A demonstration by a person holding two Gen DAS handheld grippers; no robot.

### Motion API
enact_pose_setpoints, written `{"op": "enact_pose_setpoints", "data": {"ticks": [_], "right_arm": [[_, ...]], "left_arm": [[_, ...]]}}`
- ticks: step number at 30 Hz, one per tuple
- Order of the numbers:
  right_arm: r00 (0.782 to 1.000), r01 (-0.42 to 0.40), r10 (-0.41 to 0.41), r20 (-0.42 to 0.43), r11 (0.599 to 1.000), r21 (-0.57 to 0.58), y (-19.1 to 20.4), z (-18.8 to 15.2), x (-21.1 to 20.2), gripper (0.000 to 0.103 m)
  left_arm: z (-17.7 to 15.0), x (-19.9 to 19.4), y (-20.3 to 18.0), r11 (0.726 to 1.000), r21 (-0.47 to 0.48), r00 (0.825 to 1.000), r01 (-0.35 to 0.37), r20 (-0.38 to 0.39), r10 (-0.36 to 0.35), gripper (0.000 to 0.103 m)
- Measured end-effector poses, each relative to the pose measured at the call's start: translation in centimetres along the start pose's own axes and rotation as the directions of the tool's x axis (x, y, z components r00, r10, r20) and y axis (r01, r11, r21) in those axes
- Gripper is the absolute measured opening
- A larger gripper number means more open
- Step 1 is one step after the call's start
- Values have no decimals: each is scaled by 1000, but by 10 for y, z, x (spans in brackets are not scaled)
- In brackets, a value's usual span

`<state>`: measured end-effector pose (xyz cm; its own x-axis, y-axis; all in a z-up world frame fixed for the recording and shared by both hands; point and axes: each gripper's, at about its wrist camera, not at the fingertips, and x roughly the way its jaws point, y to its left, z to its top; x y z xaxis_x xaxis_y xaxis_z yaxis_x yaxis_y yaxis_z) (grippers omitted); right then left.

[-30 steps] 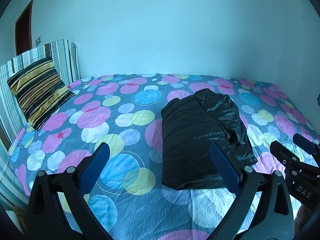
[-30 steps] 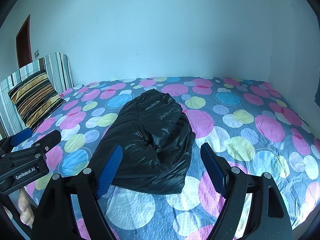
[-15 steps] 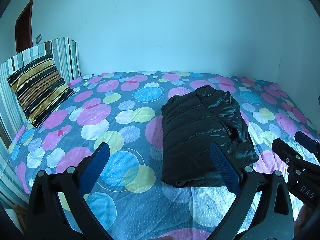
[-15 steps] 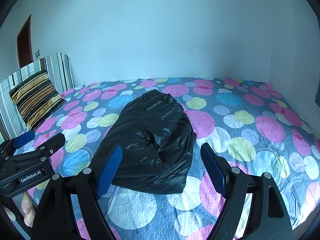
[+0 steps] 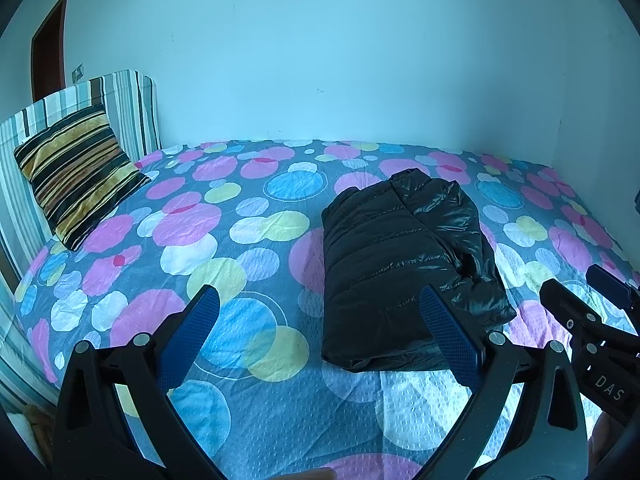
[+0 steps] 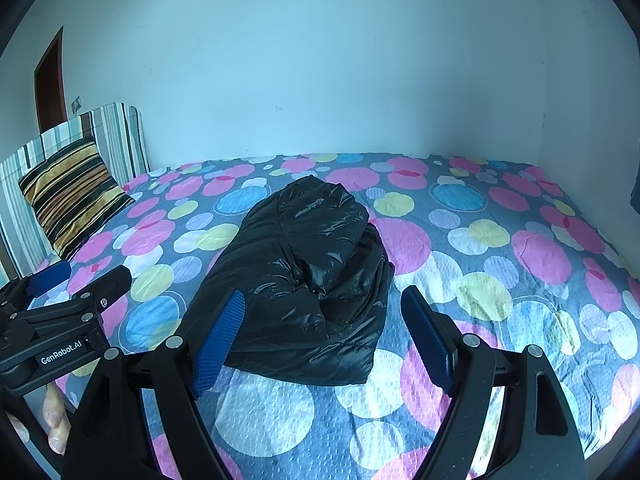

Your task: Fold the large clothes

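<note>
— So where does the black puffer jacket (image 5: 404, 268) lie from the jaws?

— Ahead of both grippers, on the dotted bed sheet (image 5: 248, 320), already a compact folded bundle. Its long axis runs away from the cameras, toward the back wall. From the left gripper (image 5: 320, 320) it sits forward and to the right, with the right-hand blue pad (image 5: 448, 340) overlapping its near corner in the picture. From the right gripper (image 6: 320, 332) it sits almost dead ahead, a little left of centre.

— Which is nearer?

— By my reading the right one; the bundle's near edge falls between its pads. Neither touches it.

— And the jaws?

— Both pairs stand wide apart, holding nothing.

— Anything you can't make out?

— The underside and far side of the bundle, so I can't tell how the sleeves are tucked. There's a dark gap at the right-side fold (image 6: 316, 280) whose inside is unreadable. The person's fingers (image 6: 56, 424) are cut off at the frame edge. The striped pillow (image 5: 76, 172) stands well apart, against the headboard.
</note>
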<state>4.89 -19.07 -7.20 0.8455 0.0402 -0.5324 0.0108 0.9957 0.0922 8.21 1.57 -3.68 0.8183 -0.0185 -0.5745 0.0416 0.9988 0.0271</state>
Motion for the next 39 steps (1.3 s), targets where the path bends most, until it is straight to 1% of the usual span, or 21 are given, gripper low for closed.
{"op": "enact_pose_setpoints", "data": {"ticks": [18,24,29,34,37,39], "right_arm": [[1000,-2,2,4,1000,-9,3,-1,-1,79],[1000,-9,9,-8,1000,-15,3,-4,1,79],[1000,-15,14,-19,1000,-20,2,-5,5,79],[999,-20,20,-28,1000,-22,-1,-6,10,79],[999,-20,20,-32,1000,-20,-3,-6,13,79],[999,-18,18,-31,1000,-15,-6,-5,15,79]], "left_arm": [[-2,-1,-6,1000,20,1000,16,0,-16,100],[-4,3,-5,1000,19,1000,14,-8,-14,101],[-7,11,-2,999,-5,998,53,-30,-53,101],[-8,18,-3,1000,18,999,19,-32,-19,101],[-7,26,-2,999,22,999,-28,-42,29,101],[-7,32,0,999,38,998,-36,-50,38,101]]}}
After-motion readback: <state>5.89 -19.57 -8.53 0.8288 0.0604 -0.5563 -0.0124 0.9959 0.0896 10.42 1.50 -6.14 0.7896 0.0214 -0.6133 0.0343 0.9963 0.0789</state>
